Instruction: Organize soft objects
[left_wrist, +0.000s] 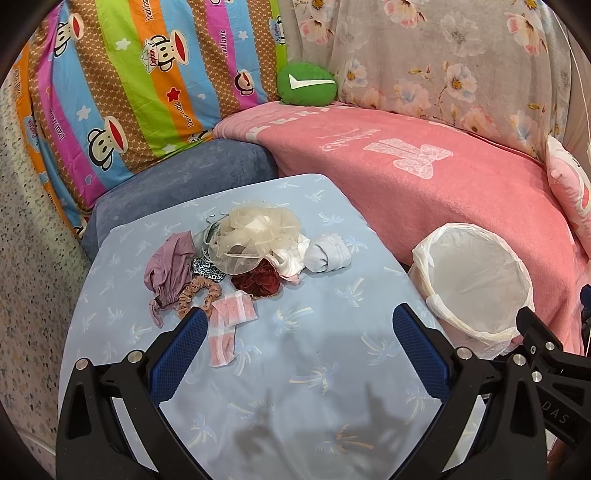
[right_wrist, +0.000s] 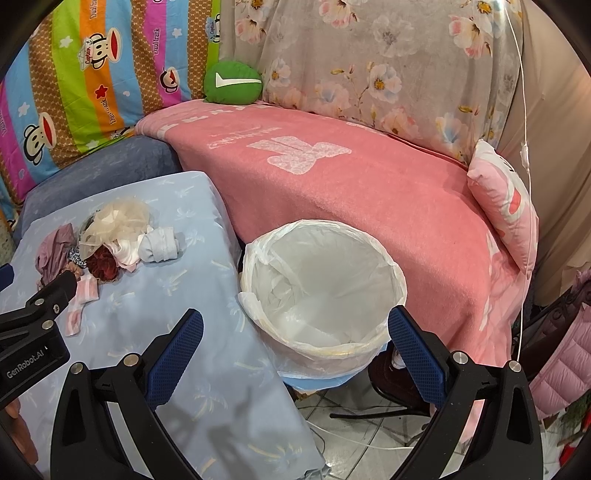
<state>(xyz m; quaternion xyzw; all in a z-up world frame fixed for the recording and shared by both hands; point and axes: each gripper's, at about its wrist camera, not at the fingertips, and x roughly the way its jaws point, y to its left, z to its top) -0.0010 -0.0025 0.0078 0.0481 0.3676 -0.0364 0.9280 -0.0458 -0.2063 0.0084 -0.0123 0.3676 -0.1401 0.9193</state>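
A pile of soft items lies on the light blue table cloth (left_wrist: 295, 369): a cream mesh pouch (left_wrist: 255, 236), a mauve cloth (left_wrist: 170, 266), a dark red scrunchie (left_wrist: 262, 282), a tan scrunchie (left_wrist: 199, 291), a rolled white sock (left_wrist: 327, 253) and a pink striped sock (left_wrist: 227, 332). My left gripper (left_wrist: 299, 321) stands open just short of the pile, its left fingertip beside the pink sock. My right gripper (right_wrist: 295, 325) is open above the near rim of a white-lined bin (right_wrist: 321, 284), which holds nothing I can see. The same pile (right_wrist: 110, 243) lies to the left in the right wrist view.
A pink blanket (left_wrist: 424, 184) covers the surface behind the bin. A green cushion (left_wrist: 306, 85), a striped monkey-print quilt (left_wrist: 129, 92) and floral fabric (left_wrist: 443, 55) stand at the back. A pink pillow (right_wrist: 506, 206) is far right. Tiled floor and cables (right_wrist: 369, 424) lie below the bin.
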